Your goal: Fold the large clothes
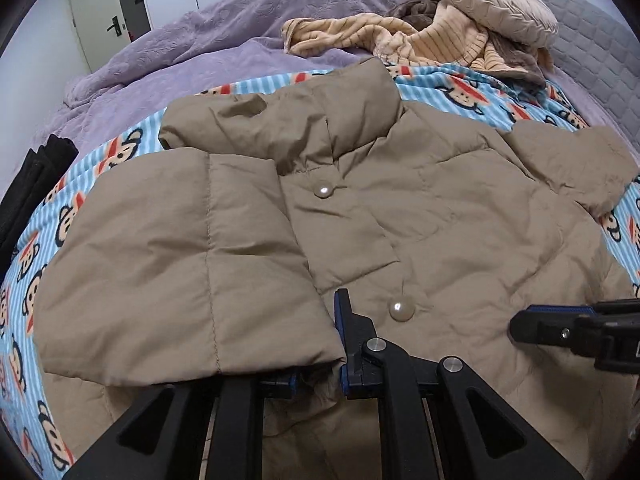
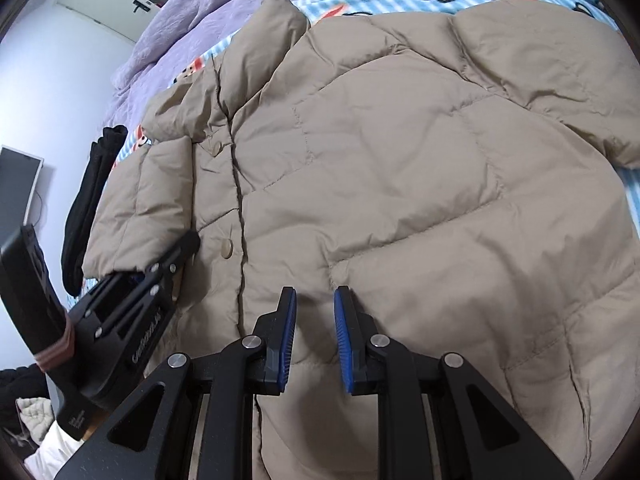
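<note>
Left tool clamped on sleeve cuff; right tool held apart over jacket front.

The left tool [image 1: 316,376] was seen closed on the cuff of the sleeve [image 1: 188,264], folded across the tan puffer jacket [image 2: 400,184]. The right tool [image 2: 315,336] was held with fingers parted, empty. The jacket was spread on a monkey-print blanket [image 1: 472,92] on the bed [image 1: 224,40].

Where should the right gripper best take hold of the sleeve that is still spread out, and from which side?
Probably at the cuff end of the unfolded sleeve, coming from the outer right edge of the jacket. That end lies flat and free on the monkey blanket, so one finger could slide under. The right gripper is open above the body panel.
</note>
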{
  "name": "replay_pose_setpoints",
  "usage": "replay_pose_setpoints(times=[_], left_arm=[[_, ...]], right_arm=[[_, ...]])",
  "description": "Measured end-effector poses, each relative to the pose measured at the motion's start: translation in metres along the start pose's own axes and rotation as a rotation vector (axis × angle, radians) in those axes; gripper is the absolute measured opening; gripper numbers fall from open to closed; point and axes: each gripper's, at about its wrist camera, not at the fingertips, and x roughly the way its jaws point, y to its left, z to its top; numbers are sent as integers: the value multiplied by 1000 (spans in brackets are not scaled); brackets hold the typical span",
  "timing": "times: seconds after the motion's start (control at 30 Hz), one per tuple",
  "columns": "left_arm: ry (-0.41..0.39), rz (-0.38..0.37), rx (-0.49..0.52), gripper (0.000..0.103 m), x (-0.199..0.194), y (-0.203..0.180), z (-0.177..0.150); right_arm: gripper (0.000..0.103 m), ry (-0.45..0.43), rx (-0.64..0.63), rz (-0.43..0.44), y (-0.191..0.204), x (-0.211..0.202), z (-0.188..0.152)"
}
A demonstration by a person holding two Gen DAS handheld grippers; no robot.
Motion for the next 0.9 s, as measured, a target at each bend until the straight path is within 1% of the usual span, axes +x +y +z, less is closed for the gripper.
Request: replay_pose_setpoints(times=[0.03,0.07,0.1,0.13,0.17,0.2,0.23,0.27,0.3,0.33,0.37,0.43,0.53,0.57,0.63,0.67,0.73,0.77,0.8,0.83,0.87,0.9], left_arm=[[1,-9,1,15,-5,2,-2],[2,-12,-3,17,-12,4,-4],[2,-15,-8,35,-17,9,-4],[-6,-14,-19,67,-24,13,-7],[-30,0,-40,80,-36,18,-11],[-54,3,-58,86,-44,26,-10],[-62,5,-71,86,-52,33,-13],[-58,19,-85,86,-60,40,-18],[-56,33,-101,86,-64,50,-19],[-59,50,-132,86,-71,64,-24],[-58,66,-165,86,-75,77,-29],[-47,98,-272,86,-80,115,-38],[-7,107,-479,86,-75,183,-54],[3,81,-553,86,-70,206,-59],[35,-16,-682,86,-53,243,-69],[58,-59,-737,86,-42,258,-72],[92,-146,-801,85,-20,273,-75],[100,-166,-820,85,-12,277,-75],[90,-171,-825,78,-6,277,-74],[73,-178,-816,55,-4,275,-71],[61,-196,-799,43,-2,271,-67],[58,-188,-785,33,-3,266,-63]], right_arm=[[22,-3,-7,-5,4,1,0],[22,-6,-18,-8,5,0,3],[22,-9,-33,-13,8,-1,5],[22,-10,-49,-19,10,-3,5],[22,-12,-72,-24,13,-7,5],[25,-15,-102,-29,19,-9,5],[29,-18,-132,-34,23,-15,0],[48,-26,-169,-43,33,-18,-1],[72,-40,-209,-56,45,-21,-2],[78,-66,-254,-61,58,-25,-3],[79,-90,-299,-62,70,-27,-3],[79,-123,-429,-82,101,-28,-7],[79,-153,-611,-121,147,-17,-18],[79,-160,-684,-156,162,-9,-26],[79,-168,-817,-232,188,10,-38],[79,-170,-864,-256,196,16,-43],[79,-172,-927,-293,209,30,-47],[79,-178,-935,-314,213,36,-45],[79,-184,-932,-335,215,40,-41],[79,-191,-918,-352,217,43,-35],[77,-197,-898,-361,214,43,-30],[54,-214,-858,-358,209,39,-24]])
